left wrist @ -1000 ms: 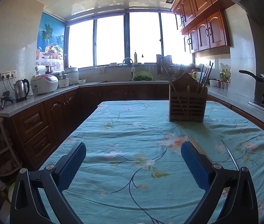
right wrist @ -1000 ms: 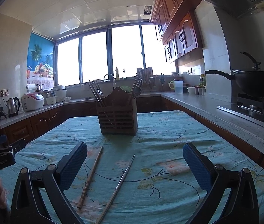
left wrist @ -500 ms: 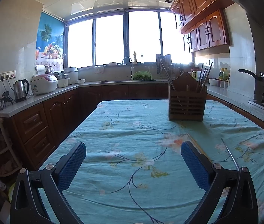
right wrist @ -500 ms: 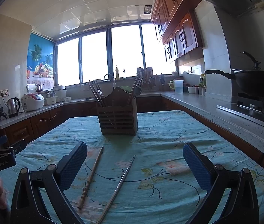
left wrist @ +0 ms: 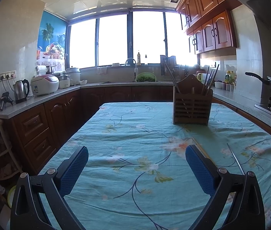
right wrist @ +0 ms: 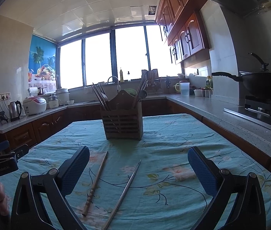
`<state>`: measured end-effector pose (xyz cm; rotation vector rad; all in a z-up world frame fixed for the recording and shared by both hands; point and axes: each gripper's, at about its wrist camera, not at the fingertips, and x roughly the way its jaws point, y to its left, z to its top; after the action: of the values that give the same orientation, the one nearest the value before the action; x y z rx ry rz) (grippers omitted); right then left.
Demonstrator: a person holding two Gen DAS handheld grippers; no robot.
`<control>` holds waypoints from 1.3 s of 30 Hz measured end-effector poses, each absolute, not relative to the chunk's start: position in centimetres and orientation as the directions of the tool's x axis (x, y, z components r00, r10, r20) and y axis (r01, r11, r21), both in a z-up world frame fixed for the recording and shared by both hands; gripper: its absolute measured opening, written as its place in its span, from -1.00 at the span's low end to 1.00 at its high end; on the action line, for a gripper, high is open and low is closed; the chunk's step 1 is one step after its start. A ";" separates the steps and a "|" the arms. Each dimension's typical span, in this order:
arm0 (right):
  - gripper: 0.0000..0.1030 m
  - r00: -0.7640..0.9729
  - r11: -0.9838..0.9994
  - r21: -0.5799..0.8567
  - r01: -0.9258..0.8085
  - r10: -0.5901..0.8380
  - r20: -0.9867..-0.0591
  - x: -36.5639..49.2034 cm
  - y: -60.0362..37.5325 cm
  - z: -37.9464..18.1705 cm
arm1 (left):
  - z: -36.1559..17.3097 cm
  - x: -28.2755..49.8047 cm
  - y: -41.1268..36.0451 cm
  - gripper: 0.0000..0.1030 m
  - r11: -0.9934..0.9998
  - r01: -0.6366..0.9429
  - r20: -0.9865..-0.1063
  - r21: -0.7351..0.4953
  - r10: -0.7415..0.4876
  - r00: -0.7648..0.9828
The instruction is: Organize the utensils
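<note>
Two grippers are seen, each held above a tabletop [right wrist: 173,126] covered by a floral cloth. The left gripper [left wrist: 136,169] is shown with its fingers [left wrist: 74,170] wide apart and empty; the right gripper [right wrist: 138,169] likewise, fingers [right wrist: 76,169] wide apart, nothing between them.

One wooden holder [right wrist: 123,121] stands upright toward the far end of the tabletop, with several utensils upright in it; their exact count cannot be told. Two loose pieces lie flat on the cloth, side by side and apart: one wooden chopstick [right wrist: 95,184] and one metal chopstick [right wrist: 124,189], both pointing toward the holder, near the right gripper's left finger.

Bare cloth is left open between the chopsticks and the holder, and to the right as far as the tabletop edge.

In the right wrist view both chopsticks are shown whole, and the left gripper is seen at the left border. In the left wrist view only parts of them appear at right, the wooden one partly hidden behind a finger.
</note>
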<state>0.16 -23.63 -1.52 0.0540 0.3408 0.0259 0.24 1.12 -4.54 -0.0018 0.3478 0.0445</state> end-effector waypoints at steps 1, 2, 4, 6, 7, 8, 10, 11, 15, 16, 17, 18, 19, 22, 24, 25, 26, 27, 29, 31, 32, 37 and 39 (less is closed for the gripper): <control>1.00 0.942 0.998 0.058 -0.017 0.036 -0.333 0.1 -23.6 -1.5 | -4.5 0.2 1.1 0.98 0.999 -0.046 -0.340 0.006 0.045 0.940; 1.00 0.942 0.998 0.059 -0.018 0.037 -0.332 0.1 -23.5 -1.5 | -4.5 0.2 1.0 0.98 0.999 -0.046 -0.339 0.006 0.045 0.940; 1.00 0.942 0.998 0.058 -0.019 0.037 -0.333 0.1 -23.4 -1.5 | -4.5 0.2 0.9 0.98 0.999 -0.044 -0.342 0.004 0.042 0.939; 1.00 0.942 0.998 0.060 -0.020 0.039 -0.333 0.1 -23.4 -1.5 | -4.5 0.2 0.9 0.98 0.999 -0.044 -0.343 0.002 0.042 0.939; 1.00 0.942 0.998 0.060 -0.021 0.040 -0.333 0.2 -23.4 -1.4 | -4.5 0.2 0.8 0.98 0.999 -0.044 -0.343 0.002 0.042 0.938; 1.00 0.942 0.998 0.060 -0.021 0.041 -0.334 0.2 -23.3 -1.4 | -4.5 0.3 0.8 0.98 0.999 -0.043 -0.345 0.002 0.041 0.938; 1.00 0.942 0.998 0.062 -0.023 0.042 -0.333 0.2 -23.4 -1.4 | -4.4 0.3 0.7 0.98 0.999 -0.043 -0.346 0.001 0.041 0.937; 1.00 0.942 0.998 0.063 -0.023 0.043 -0.333 0.2 -23.3 -1.4 | -4.4 0.3 0.7 0.98 0.999 -0.042 -0.347 0.000 0.040 0.937; 1.00 0.942 0.998 0.064 -0.025 0.045 -0.332 0.2 -23.2 -1.4 | -4.4 0.3 0.4 0.98 0.999 -0.041 -0.352 -0.001 0.038 0.935; 1.00 0.942 0.998 0.064 -0.025 0.045 -0.332 0.2 -23.3 -1.3 | -4.4 0.3 0.3 0.98 0.999 -0.042 -0.353 -0.001 0.039 0.935; 1.00 0.942 0.998 0.065 -0.026 0.046 -0.332 0.2 -23.3 -1.3 | -4.3 0.3 0.3 0.98 0.999 -0.042 -0.354 -0.002 0.038 0.934; 1.00 0.942 0.997 0.068 -0.027 0.048 -0.332 0.2 -23.2 -1.3 | -4.3 0.4 0.3 0.98 0.999 -0.042 -0.355 -0.003 0.039 0.934; 1.00 0.942 0.997 0.069 -0.027 0.049 -0.332 0.2 -23.3 -1.3 | -4.3 0.4 0.2 0.98 0.999 -0.043 -0.356 -0.003 0.040 0.934; 1.00 0.942 0.997 0.071 -0.029 0.051 -0.333 0.2 -23.2 -1.2 | -4.3 0.4 0.1 0.97 0.999 -0.043 -0.359 -0.004 0.038 0.932; 1.00 0.942 0.997 0.073 -0.031 0.053 -0.330 0.2 -23.1 -1.1 | -4.3 0.3 -0.1 0.97 0.999 -0.043 -0.360 -0.002 0.039 0.932; 1.00 0.942 0.997 0.073 -0.030 0.053 -0.330 0.2 -23.1 -1.1 | -4.2 0.3 -0.1 0.97 0.999 -0.041 -0.361 -0.003 0.037 0.932; 1.00 0.942 0.997 0.074 -0.031 0.054 -0.331 0.2 -23.2 -1.1 | -4.2 0.3 -0.2 0.97 0.999 -0.040 -0.361 -0.003 0.036 0.932; 1.00 0.942 0.997 0.075 -0.032 0.055 -0.330 0.2 -23.1 -1.1 | -4.2 0.3 -0.3 0.97 0.999 -0.039 -0.361 -0.003 0.036 0.932; 1.00 0.942 0.997 0.076 -0.032 0.055 -0.331 0.3 -23.2 -1.0 | -4.2 0.2 -0.5 0.97 0.999 -0.039 -0.359 -0.002 0.035 0.933; 1.00 0.942 0.997 0.076 -0.032 0.056 -0.330 0.3 -23.2 -1.0 | -4.2 0.2 -0.6 0.97 0.999 -0.039 -0.358 -0.001 0.036 0.933; 1.00 0.943 0.997 0.077 -0.032 0.056 -0.329 0.3 -23.2 -1.0 | -4.2 0.2 -0.6 0.97 0.999 -0.038 -0.358 -0.002 0.035 0.933; 1.00 0.942 0.997 0.077 -0.033 0.057 -0.330 0.3 -23.3 -1.0 | -4.2 0.2 -0.8 0.97 0.999 -0.039 -0.361 -0.003 0.035 0.932; 1.00 0.942 0.996 0.077 -0.033 0.057 -0.331 0.3 -23.2 -1.0 | -4.2 0.2 -0.9 0.97 0.999 -0.039 -0.362 -0.004 0.035 0.931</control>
<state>0.32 -23.23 -1.00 0.0711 0.3398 0.0456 0.18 -0.92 -4.17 -0.0108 0.3705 0.0382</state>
